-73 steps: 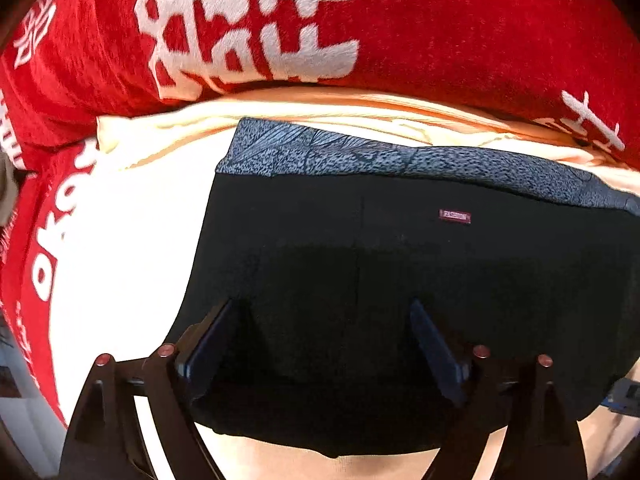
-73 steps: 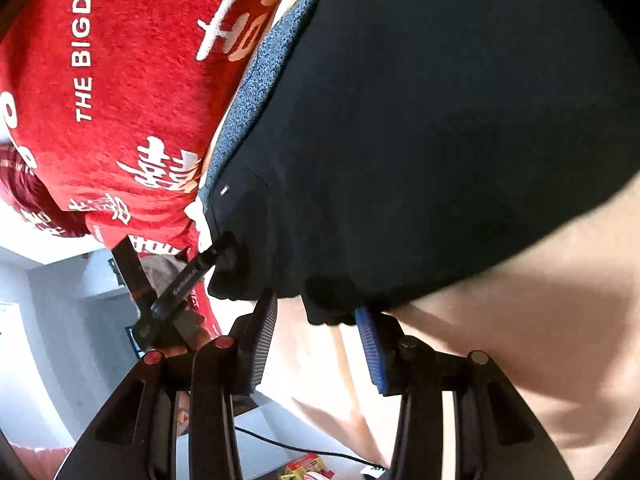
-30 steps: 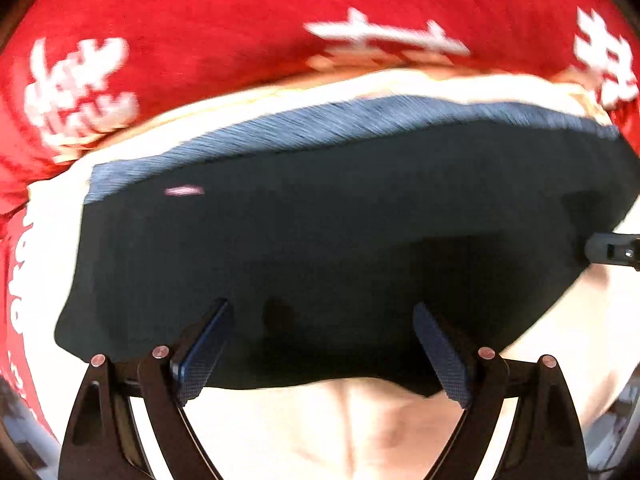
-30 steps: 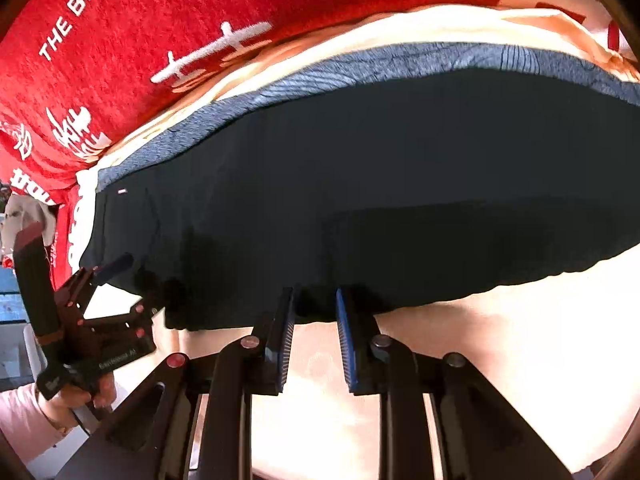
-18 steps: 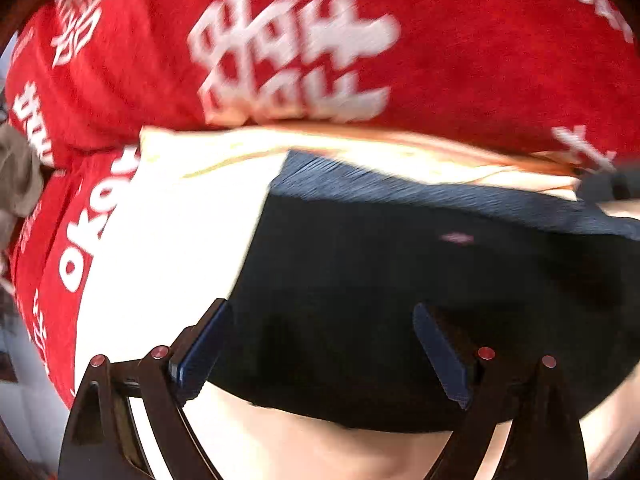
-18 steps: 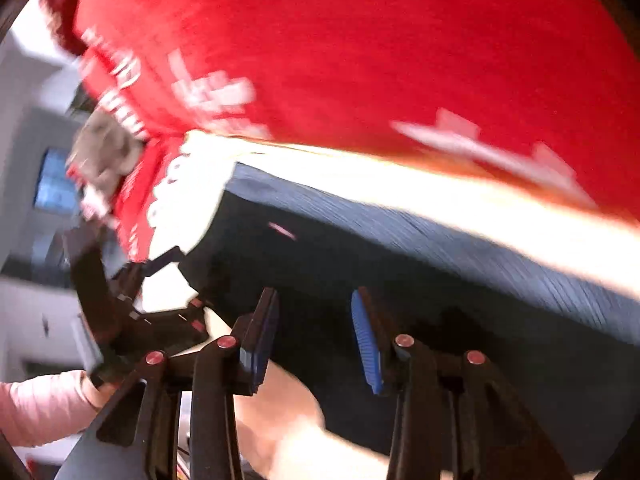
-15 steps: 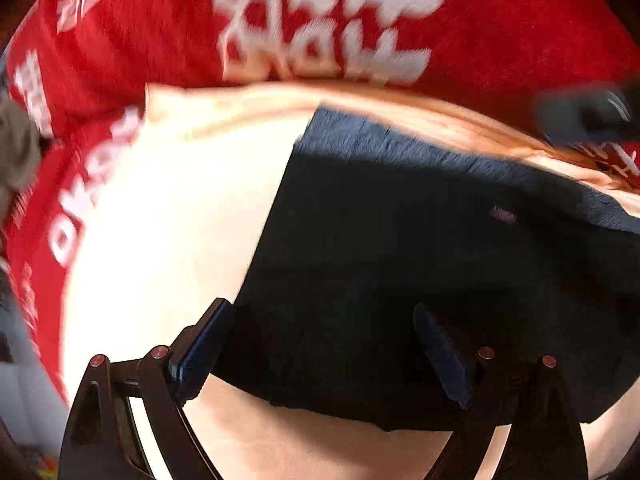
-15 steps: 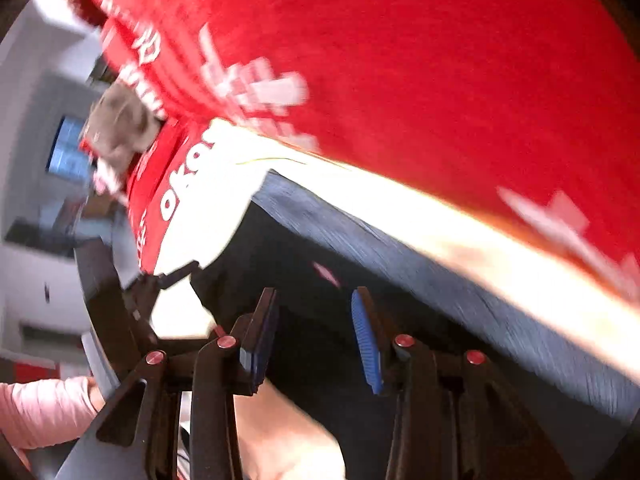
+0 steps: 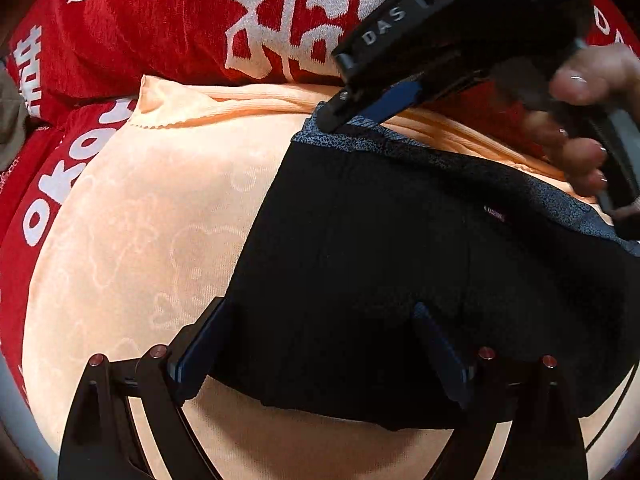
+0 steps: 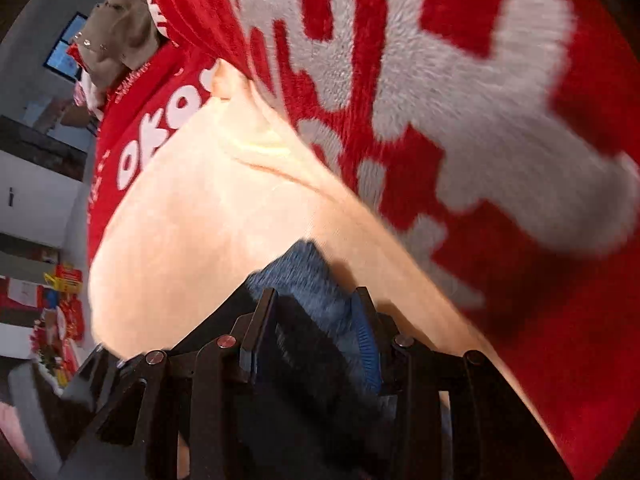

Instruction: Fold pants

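Note:
Folded black pants with a grey-blue patterned waistband lie on a peach sheet. My left gripper is open wide over the pants' near left corner, one finger just off the cloth's left edge. My right gripper reaches down to the waistband's far left corner, held by a person's hand. In the right wrist view the right gripper stands part open, with the waistband corner between its fingers and the pads not pressing on it.
A red blanket with white lettering is bunched along the far side of the sheet. A grey-brown soft item lies beyond it. Room furniture and red-yellow clutter show off the bed's left side.
The right gripper swung from the pants' near edge to the waistband's left corner, rolling as it went, and its jaws widened. The left gripper shifted left to the near left corner.

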